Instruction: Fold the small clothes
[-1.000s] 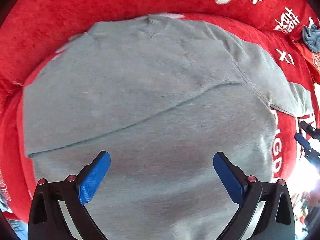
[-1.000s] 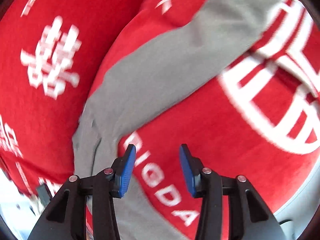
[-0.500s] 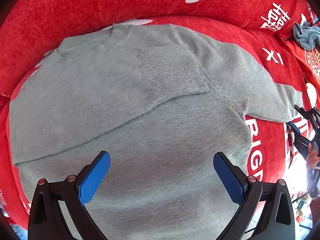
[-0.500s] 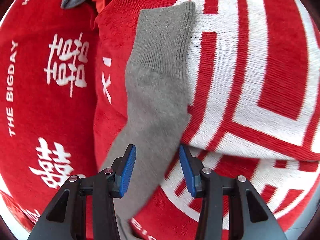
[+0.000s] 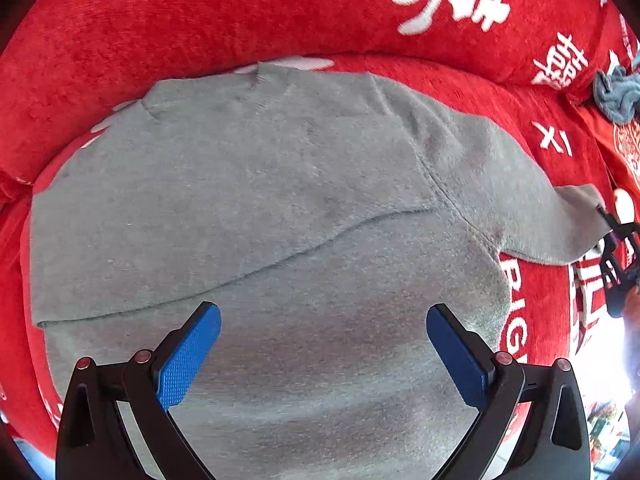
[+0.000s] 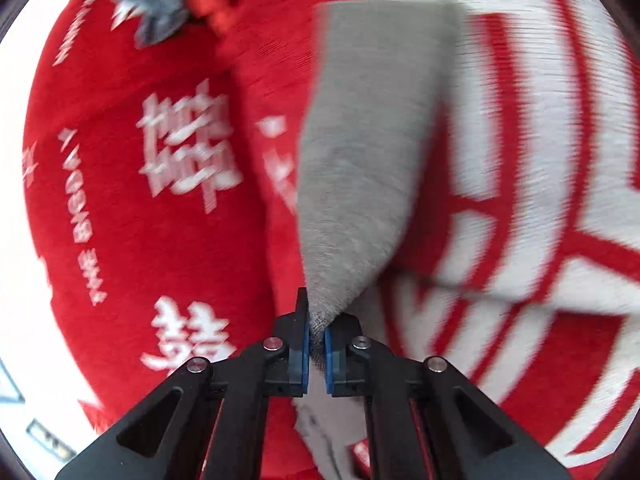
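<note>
A grey knit sweater (image 5: 280,208) lies flat on a red blanket (image 5: 160,20) printed with white characters. One sleeve is folded across its chest. My left gripper (image 5: 324,344) hovers over the sweater's lower body, open, with nothing between its blue pads. The other sleeve (image 6: 368,140) stretches out to the right. My right gripper (image 6: 316,340) is shut on that sleeve partway along, and the cloth bunches into a point between the pads. In the left wrist view the right gripper (image 5: 620,256) shows at the far right edge, at the sleeve (image 5: 560,228).
A crumpled grey-blue garment (image 5: 616,96) lies on the blanket at the far right, also seen at the top left of the right wrist view as a grey-blue garment (image 6: 156,4). The blanket's raised red back (image 5: 280,8) runs behind the sweater.
My right gripper swung over the outstretched sleeve and closed on it; it was open before. The left gripper stayed open over the sweater, its view shifting only slightly.
</note>
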Motion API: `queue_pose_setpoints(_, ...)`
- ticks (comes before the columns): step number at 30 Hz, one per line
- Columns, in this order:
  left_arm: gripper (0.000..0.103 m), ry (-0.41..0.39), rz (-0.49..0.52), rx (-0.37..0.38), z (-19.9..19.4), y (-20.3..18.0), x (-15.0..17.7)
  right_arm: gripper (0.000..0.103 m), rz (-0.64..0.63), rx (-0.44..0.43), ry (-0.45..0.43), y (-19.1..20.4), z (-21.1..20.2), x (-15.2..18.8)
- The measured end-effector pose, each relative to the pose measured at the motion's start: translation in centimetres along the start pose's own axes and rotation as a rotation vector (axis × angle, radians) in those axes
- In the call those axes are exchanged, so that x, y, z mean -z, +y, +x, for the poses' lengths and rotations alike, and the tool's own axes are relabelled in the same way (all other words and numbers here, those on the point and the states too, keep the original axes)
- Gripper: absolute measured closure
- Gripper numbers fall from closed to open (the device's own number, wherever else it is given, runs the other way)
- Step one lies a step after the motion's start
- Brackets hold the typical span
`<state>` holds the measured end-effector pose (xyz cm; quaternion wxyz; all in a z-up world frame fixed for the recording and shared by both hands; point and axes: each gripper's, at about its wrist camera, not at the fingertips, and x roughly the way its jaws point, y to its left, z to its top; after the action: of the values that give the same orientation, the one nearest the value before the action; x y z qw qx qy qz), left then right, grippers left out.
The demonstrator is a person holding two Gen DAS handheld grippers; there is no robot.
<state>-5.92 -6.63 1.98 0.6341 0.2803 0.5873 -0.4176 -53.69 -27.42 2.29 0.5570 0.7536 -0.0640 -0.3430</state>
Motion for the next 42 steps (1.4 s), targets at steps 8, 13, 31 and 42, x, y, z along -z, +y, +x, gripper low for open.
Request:
queue_pose_setpoints(8, 0.0, -0.041, -0.088, 0.0, -1.6, 5.0, 0.3, 0.097, -0.206, -0.157, 0.225, 8.6, 6.1, 5.7)
queue_pose_setpoints(13, 0.0, -0.079, -0.141, -0.023, -2.8, 8.9, 0.7, 0.097, -0.434, -0.171, 0.432, 14.1, 12.0, 13.5)
queue_pose_setpoints(31, 0.0, -0.113, -0.381, -0.059, -3.8, 22.7, 4.7, 0.077, -0.795, 0.38, 0.811, 8.4, 26.9, 34.8)
queue_pose_setpoints(42, 0.0, -0.169, -0.419, 0.032, -5.6, 25.6, 5.3, 0.089, -0.896, 0.262, 0.751, 12.3, 28.5, 37.0)
